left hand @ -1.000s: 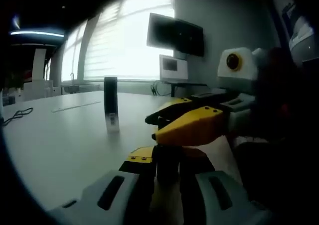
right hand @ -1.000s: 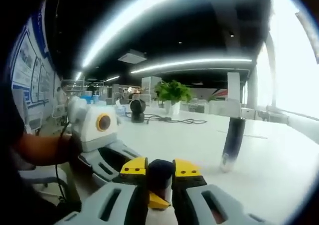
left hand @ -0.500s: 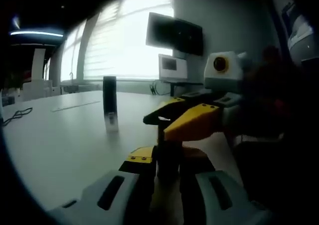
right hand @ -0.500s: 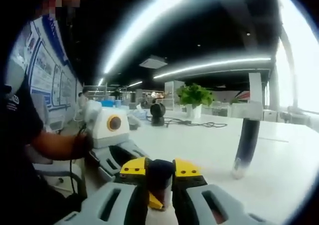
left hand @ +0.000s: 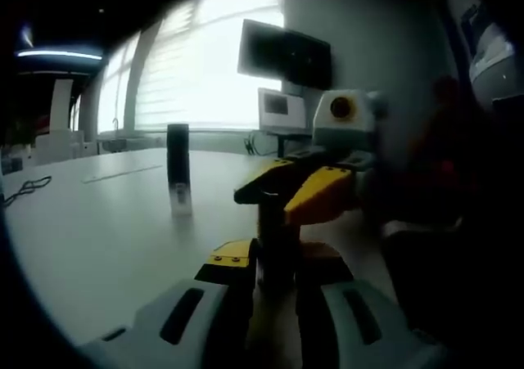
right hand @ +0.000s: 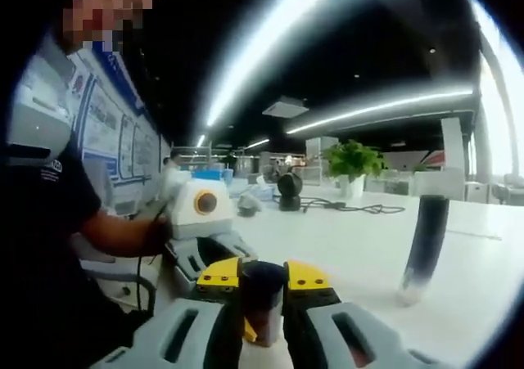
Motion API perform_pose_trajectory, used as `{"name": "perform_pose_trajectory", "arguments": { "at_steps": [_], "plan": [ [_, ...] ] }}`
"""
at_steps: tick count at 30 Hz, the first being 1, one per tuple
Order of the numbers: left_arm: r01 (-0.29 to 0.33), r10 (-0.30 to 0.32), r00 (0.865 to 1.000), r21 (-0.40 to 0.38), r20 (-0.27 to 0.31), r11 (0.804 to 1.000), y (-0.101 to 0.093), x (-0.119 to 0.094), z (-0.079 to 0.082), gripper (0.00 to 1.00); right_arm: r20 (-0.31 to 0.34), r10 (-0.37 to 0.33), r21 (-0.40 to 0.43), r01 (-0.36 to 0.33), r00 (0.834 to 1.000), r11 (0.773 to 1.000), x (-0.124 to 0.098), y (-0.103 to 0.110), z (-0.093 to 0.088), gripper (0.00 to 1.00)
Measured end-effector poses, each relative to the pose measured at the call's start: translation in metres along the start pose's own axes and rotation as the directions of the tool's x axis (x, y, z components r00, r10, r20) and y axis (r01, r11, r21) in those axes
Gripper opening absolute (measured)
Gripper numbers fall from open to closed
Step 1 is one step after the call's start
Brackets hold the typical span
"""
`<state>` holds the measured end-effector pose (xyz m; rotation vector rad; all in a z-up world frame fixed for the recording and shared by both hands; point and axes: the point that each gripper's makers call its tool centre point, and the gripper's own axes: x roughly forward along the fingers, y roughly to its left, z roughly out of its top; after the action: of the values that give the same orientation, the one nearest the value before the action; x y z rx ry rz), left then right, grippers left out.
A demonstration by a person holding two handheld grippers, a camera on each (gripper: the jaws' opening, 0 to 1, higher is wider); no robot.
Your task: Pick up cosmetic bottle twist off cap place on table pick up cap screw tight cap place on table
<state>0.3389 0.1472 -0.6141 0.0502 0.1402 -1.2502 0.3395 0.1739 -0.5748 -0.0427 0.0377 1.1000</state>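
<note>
Two grippers closed near the white table's (right hand: 344, 246) edge: left gripper (left hand: 274, 271) clamped on a dark bottle (left hand: 272, 238), right gripper (right hand: 262, 283) pinching its dark cap (right hand: 262, 291). Farther out, standing upright, a tall dark cosmetic tube (left hand: 178, 168).

Left gripper (left hand: 274, 275): jaws drawn close together, a dark object between them (what it is cannot be told).
Right gripper (right hand: 262, 291): yellow-tipped jaws closed on a dark round piece; in the left gripper view it reaches in from the right (left hand: 278, 195).
Person's forearm (right hand: 123, 234): bare, extended to the left gripper (right hand: 201, 238), its hand on the grip.
</note>
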Motion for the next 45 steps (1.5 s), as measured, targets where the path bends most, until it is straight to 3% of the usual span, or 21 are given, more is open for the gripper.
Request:
{"name": "perform_pose_trajectory", "arguments": {
  "at_steps": [13,19,25,27,29,34,38,45],
  "plan": [
    [0.008,-0.008,1.0,0.01,-0.006,1.0,0.0,0.001,-0.002,0.09,-0.012,0.182,-0.02,-0.183,0.983,0.983,-0.001,0.005,-0.001,0.12],
    [0.014,-0.014,1.0,0.011,-0.005,1.0,0.0,0.001,-0.002,0.09,-0.019,0.304,-0.022,-0.304,0.952,0.952,-0.002,0.006,-0.001,0.12],
    [0.016,-0.016,1.0,0.009,-0.007,1.0,-0.001,0.001,-0.003,0.09,-0.029,0.38,-0.038,-0.381,0.925,0.924,-0.001,0.007,-0.001,0.12],
    [0.015,-0.015,1.0,0.012,-0.006,1.0,0.0,0.001,-0.003,0.09,-0.031,0.384,-0.042,-0.385,0.923,0.922,-0.002,0.008,-0.001,0.12],
    [0.014,-0.014,1.0,0.011,-0.006,1.0,0.0,0.001,-0.003,0.1,-0.032,0.37,-0.045,-0.372,0.928,0.927,-0.002,0.009,-0.001,0.12],
    [0.014,-0.014,1.0,0.015,-0.005,1.0,-0.001,0.001,-0.003,0.1,-0.042,0.261,-0.002,-0.261,0.965,0.965,-0.003,0.005,-0.002,0.13],
    [0.011,-0.011,1.0,0.016,-0.005,1.0,0.0,0.001,-0.003,0.1,-0.022,0.105,0.012,-0.105,0.994,0.994,-0.005,-0.004,-0.003,0.19],
    [0.008,-0.008,1.0,0.028,-0.003,1.0,-0.001,0.001,-0.002,0.1,0.062,0.001,0.089,-0.007,0.998,0.996,-0.019,-0.008,0.005,0.19]
  ]
}}
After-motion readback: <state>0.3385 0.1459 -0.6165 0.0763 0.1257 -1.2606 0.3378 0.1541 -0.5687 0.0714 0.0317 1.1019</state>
